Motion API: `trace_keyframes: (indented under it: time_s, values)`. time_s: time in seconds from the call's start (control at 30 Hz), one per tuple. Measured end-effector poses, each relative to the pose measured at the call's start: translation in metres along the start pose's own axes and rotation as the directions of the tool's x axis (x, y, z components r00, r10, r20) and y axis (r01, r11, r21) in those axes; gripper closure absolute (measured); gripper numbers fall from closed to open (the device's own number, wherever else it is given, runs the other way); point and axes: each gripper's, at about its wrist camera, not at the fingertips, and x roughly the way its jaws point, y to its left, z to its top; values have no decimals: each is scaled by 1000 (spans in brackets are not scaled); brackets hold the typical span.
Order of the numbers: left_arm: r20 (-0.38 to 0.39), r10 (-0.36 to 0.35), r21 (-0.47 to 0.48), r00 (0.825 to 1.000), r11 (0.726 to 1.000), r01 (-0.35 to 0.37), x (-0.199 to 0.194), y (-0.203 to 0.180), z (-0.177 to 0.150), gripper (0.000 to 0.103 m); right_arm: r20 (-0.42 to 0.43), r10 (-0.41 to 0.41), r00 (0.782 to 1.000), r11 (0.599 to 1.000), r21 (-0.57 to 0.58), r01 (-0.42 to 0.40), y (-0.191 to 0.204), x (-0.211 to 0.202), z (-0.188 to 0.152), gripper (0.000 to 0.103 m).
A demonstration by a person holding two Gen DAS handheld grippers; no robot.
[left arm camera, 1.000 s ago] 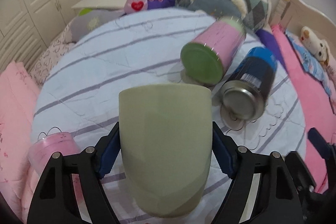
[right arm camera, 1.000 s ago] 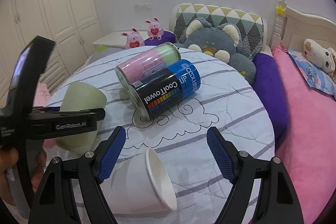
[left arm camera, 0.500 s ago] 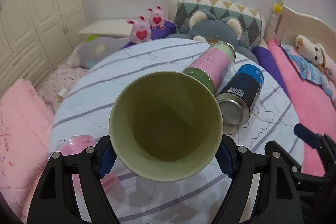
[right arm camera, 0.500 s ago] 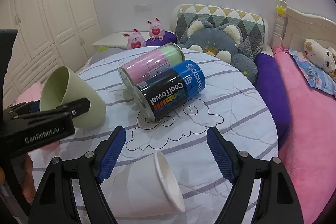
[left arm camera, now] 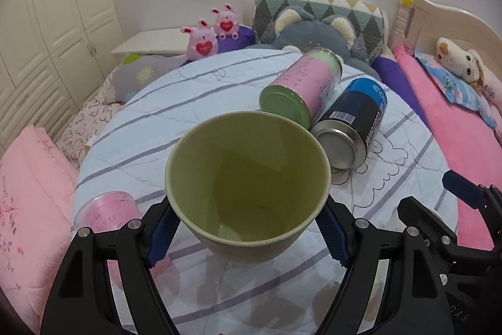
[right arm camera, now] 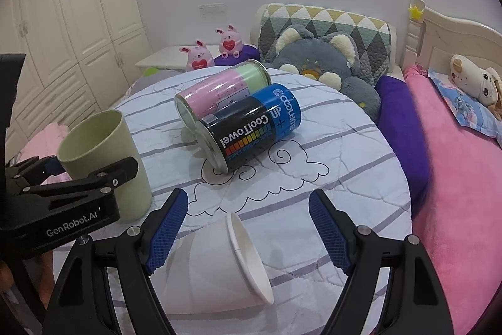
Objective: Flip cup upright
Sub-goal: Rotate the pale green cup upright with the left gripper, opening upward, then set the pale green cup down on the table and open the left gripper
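My left gripper (left arm camera: 248,236) is shut on a pale green cup (left arm camera: 248,187), held almost upright with its mouth up, base low over the round table. In the right wrist view the green cup (right arm camera: 103,159) stands at the left with the left gripper's fingers (right arm camera: 103,175) around it. A white paper cup (right arm camera: 219,266) lies on its side, mouth to the right, between the fingers of my open right gripper (right arm camera: 248,237), which does not touch it.
A pink-green can (right arm camera: 219,93) and a black-blue can (right arm camera: 251,127) lie on their sides mid-table. A pink lidded container (left arm camera: 106,209) sits at the table's left edge. The striped tablecloth (right arm camera: 345,178) covers the table; bed, pillows and plush toys lie behind.
The left gripper has turned the green cup from bottom-up, through a forward tilt, to nearly upright. The right gripper has stayed over the white cup.
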Motion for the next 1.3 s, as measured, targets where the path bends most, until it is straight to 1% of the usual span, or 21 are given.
trace_keyframes:
  time_s: [0.1, 0.13, 0.17, 0.23, 0.33, 0.47, 0.7, 0.8, 0.97, 1.13, 1.3]
  values:
    - [-3, 2, 7, 1000, 1000, -2, -1, -1, 0, 22, 0, -2, 1000, 1000, 1, 2, -1, -1, 0, 22]
    - [2, 1, 11, 1000, 1000, -1, -2, -2, 0, 21, 0, -2, 1000, 1000, 2, 2, -1, -1, 0, 22]
    - [7, 3, 16, 1000, 1000, -3, -4, -2, 0, 19, 0, 0, 1000, 1000, 1, 0, -2, -2, 0, 22]
    - [28, 6, 25, 1000, 1000, -6, -12, -3, 1, 10, 3, -1, 1000, 1000, -1, 1, -2, -3, 0, 22]
    - [69, 38, 41, 997, 998, -41, -24, -2, 2, 7, 9, 2, 1000, 1000, -1, -2, -1, -5, 1, 22]
    - [80, 34, 41, 996, 998, -38, -33, 3, 1, 6, 26, 2, 1000, 1000, -5, -2, 3, -15, 2, 22]
    - [116, 37, 47, 993, 998, -43, -59, 10, -8, 2, 58, -2, 998, 1000, -22, 3, 13, -37, 1, 22]
    - [134, 25, 46, 991, 998, -31, -75, 14, -14, 1, 81, 1, 997, 1000, -23, 1, 18, -52, -2, 22]
    - [182, 30, 27, 983, 999, -36, -103, 20, -26, 1, 117, 12, 993, 1000, -23, -9, 26, -72, -8, 22]
    - [203, 21, 6, 979, 1000, -23, -122, 27, -40, 0, 144, 6, 990, 999, -42, 0, 36, -92, -15, 22]
    - [243, 68, 3, 968, 998, -70, -140, 26, -56, 0, 182, 26, 983, 998, -62, -14, 42, -111, -21, 22]
